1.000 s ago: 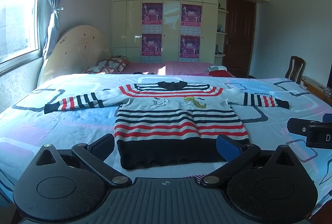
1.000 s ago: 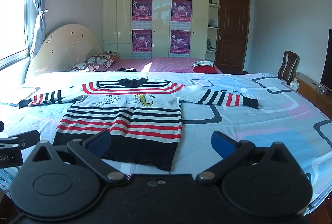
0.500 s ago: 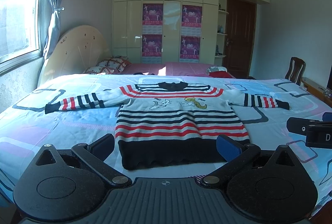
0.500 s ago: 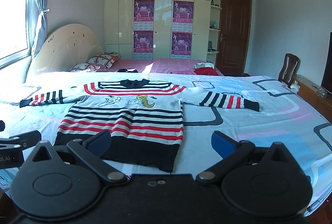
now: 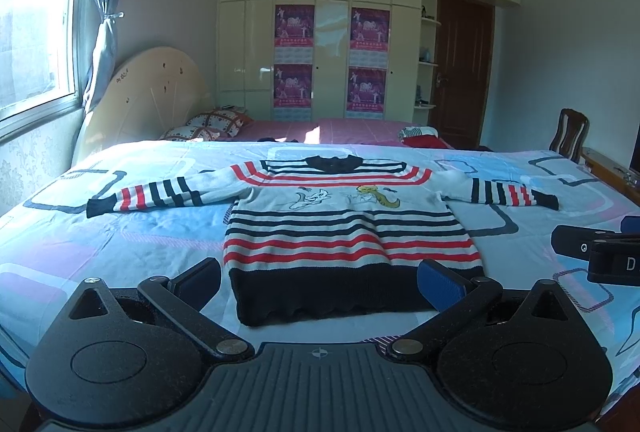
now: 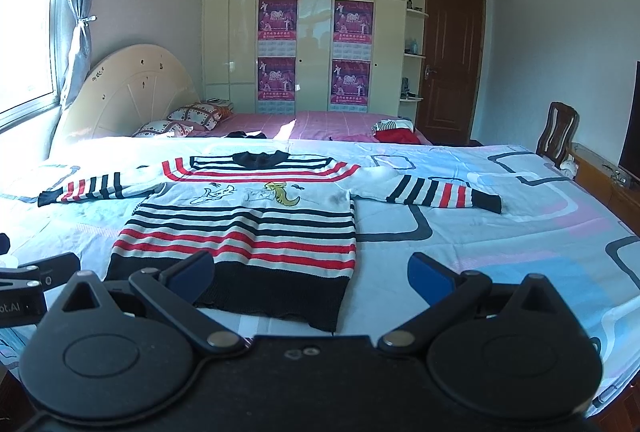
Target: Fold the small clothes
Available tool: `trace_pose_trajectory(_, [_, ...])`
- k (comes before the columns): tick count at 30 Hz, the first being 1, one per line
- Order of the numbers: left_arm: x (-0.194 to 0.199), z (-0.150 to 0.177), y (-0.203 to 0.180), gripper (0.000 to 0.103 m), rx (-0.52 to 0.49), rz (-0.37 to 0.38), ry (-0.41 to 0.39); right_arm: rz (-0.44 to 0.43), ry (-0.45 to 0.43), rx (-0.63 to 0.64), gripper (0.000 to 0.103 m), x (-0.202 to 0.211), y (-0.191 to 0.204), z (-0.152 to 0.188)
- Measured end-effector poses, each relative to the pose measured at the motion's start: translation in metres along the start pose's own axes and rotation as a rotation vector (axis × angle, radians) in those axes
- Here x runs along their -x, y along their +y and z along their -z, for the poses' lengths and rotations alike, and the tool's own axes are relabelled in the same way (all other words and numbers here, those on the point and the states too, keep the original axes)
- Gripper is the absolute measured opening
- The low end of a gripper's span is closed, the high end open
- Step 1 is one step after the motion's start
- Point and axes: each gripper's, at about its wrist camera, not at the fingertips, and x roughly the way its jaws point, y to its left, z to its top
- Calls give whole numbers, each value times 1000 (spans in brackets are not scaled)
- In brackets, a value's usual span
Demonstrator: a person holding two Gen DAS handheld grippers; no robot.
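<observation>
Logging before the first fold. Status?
Left gripper and right gripper open, empty. Striped sweater flat on bed, sleeves spread. Nothing on it.

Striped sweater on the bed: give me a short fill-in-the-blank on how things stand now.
1. The striped sweater lies flat with both sleeves spread ____.
2. Its hem band is ____ in colour.
3. The left gripper and right gripper are both ____.
4. The sweater lies on a ____.

Missing words: outward; black; open; bed
</observation>
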Motion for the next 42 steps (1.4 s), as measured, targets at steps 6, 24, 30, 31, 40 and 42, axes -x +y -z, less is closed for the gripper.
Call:
trace_pose_trajectory(6, [-1,0,1,103,-1,1,2,1,-1,1,103,0,1,0])
trace_pose_trajectory(24, [-35,-18,13,103,37,-20,8,-13,-21,-36,103,-22,-10,-6])
trace_pose_trajectory(30, [-95,-39,31,103,66,-69,35,25,-52,-72,103,-69,-29,-24])
trace_pose_trajectory(31, [-107,-42,35,103,83,-59,45,34,-56,-85,103,-80,-32,-27])
trace_pose_trajectory(40, [-236,-75,50,103,65,-16,63,178,-17,-260,92,-197,-83,-62])
trace_pose_trajectory(42, [-262,-83,52,103,69,-8,74,228,-14,-277,77,-214,-92,-70])
